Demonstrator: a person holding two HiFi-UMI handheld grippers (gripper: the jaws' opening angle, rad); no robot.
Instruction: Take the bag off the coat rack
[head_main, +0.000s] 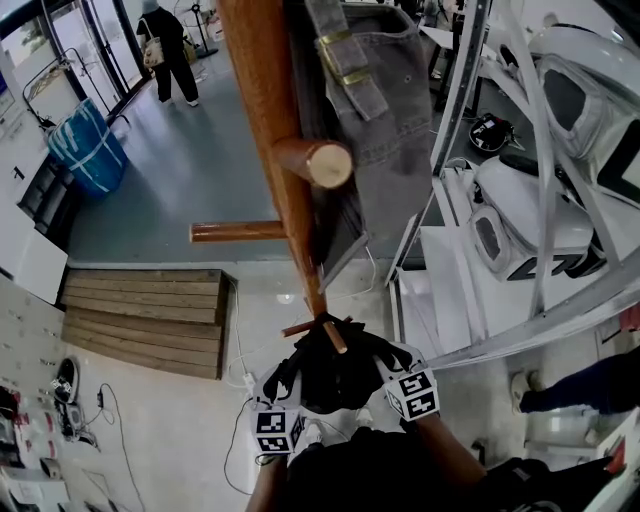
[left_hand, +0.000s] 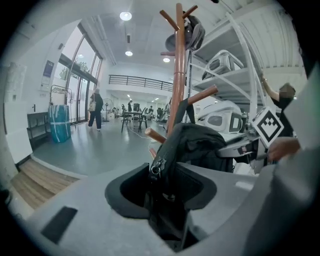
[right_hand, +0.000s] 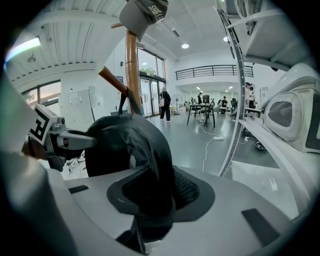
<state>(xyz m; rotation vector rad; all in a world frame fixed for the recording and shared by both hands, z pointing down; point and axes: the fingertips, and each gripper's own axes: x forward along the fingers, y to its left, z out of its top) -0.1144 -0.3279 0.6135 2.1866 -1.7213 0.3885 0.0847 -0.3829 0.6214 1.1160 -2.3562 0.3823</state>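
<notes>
In the head view, the left gripper (head_main: 283, 392) and right gripper (head_main: 392, 372) flank the black bag (head_main: 335, 378), which hangs from a low peg (head_main: 334, 336) of the coat rack (head_main: 270, 110). In the left gripper view, the jaws pinch its zippered edge. In the right gripper view, the jaws clamp its fabric. The grasp seems made; next, the strap must be lifted up off the peg.

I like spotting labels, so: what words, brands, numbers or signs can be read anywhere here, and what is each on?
"SH…": pale print on the grey fabric item at the top of the coat rack; the other letters are too blurred to read.
Blue poster on the wall: too small to read.
Square markers: black-and-white patterns, no words.
Black bag: no print visible.
</notes>
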